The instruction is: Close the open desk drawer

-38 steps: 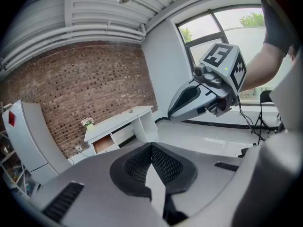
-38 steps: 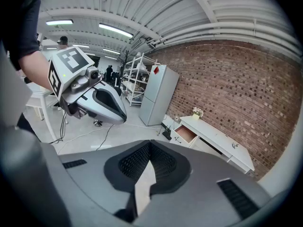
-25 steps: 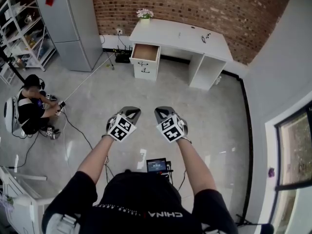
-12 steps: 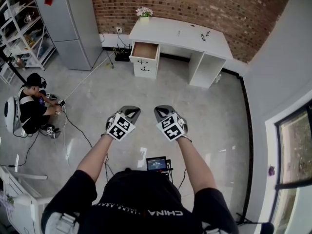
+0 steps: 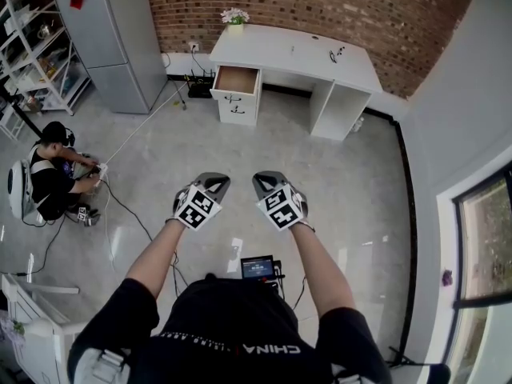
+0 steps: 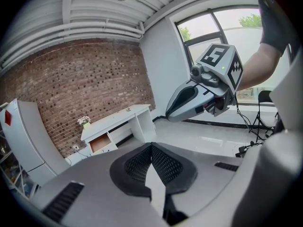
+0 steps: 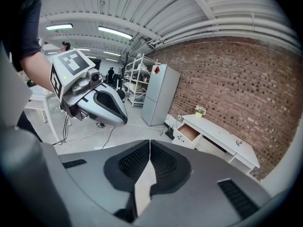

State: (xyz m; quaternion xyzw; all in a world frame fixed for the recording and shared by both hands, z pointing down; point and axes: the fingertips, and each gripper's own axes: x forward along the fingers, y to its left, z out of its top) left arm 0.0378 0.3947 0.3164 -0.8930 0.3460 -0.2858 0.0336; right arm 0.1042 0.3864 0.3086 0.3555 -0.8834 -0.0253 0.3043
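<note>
Approach step, likely: open drawer (image 5: 236, 79) in white desk (image 5: 304, 53) at twelve o'clock, well apart. Left gripper (image 5: 213, 182) and right gripper (image 5: 268, 182), jaws together, empty, must walk closer, then push.

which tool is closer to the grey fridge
Left. The left tool is well back from the fridge, which stands ahead to its left; the right tool sits farther right.

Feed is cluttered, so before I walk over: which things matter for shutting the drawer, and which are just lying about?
Job: open drawer, white desk, left gripper, right gripper.
Lying about: fridge, flower pot, shelving, floor cables, seated person.
</note>
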